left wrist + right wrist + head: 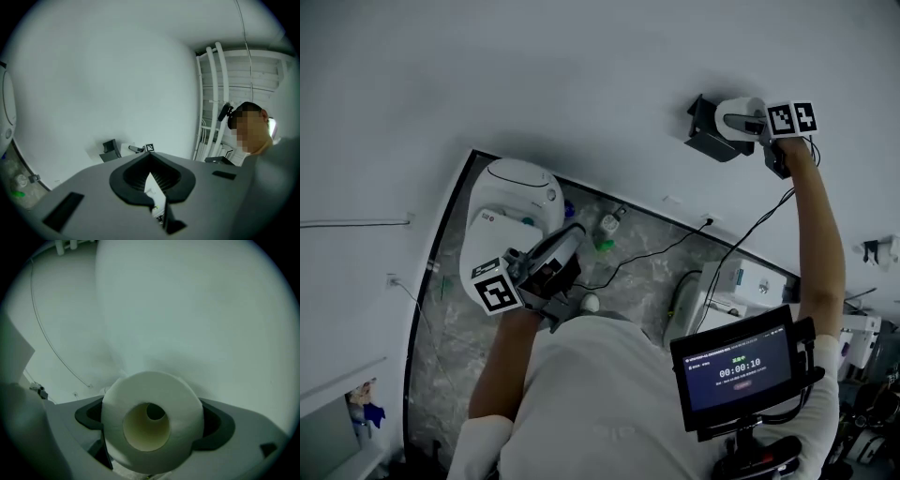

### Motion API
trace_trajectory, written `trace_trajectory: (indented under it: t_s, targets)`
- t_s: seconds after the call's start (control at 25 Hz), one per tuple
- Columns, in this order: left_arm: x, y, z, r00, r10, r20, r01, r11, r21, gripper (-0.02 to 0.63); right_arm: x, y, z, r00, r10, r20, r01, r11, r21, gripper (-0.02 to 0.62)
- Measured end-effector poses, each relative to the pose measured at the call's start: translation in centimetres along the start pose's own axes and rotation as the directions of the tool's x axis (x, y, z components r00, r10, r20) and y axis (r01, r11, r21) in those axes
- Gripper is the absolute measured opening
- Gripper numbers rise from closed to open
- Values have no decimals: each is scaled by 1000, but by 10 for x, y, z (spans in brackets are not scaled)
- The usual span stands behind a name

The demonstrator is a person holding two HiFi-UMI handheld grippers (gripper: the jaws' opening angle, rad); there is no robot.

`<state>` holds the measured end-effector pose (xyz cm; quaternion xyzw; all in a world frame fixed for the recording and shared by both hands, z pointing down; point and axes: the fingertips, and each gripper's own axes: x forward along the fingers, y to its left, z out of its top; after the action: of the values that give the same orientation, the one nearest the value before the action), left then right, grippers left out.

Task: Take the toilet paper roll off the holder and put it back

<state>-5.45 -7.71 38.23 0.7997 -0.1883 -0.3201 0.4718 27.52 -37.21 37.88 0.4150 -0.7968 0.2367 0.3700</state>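
Two grippers, one person, one task item. Nearest: lit screen [739, 367] at the person's front, timer showing; beside it the left gripper [574, 234], held low by the waist, jaws pressed together on nothing, idle. Beyond, at floor level: white toilet [520, 202] on a marbled floor [647, 281]; a dark cable [661, 251] trailing across it. Farthest, arm raised to the white wall [581, 84]: right gripper [748, 120], clamped across the toilet paper roll [174, 399], one jaw on each side of the paper. Roll's long axis runs along the jaws' own line; hollow core open toward the gripper's body. Holder [709, 134], black bracket, lies just ahead of the roll on that same line; the roll hides it in the right gripper view; whether the core sits on the holder's arm cannot be told. Judged: the coming move turns on keeping core and arm in line; right hand is at it, left well apart.
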Motion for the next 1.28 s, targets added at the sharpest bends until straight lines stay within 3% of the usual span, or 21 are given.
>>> trace_trajectory:
  t_s: [0.32, 0.52, 0.88, 1.28]
  targets:
    - [-13, 4, 3, 996, 62, 61, -64, 997, 33, 6, 13, -1, -1, 972, -5, -234, -25, 992, -125, 548]
    - [-17, 5, 2, 995, 69, 75, -71, 997, 25, 6, 18, 3, -11, 943, 28, -331, -76, 988, -133, 548]
    - [-9, 12, 4, 996, 52, 68, -53, 998, 14, 6, 16, 1, -10, 955, -29, -295, -27, 982, -185, 548]
    - [3, 19, 6, 999, 35, 42, -35, 999, 4, 6, -15, -6, 16, 988, -17, -153, -3, 992, -129, 548]
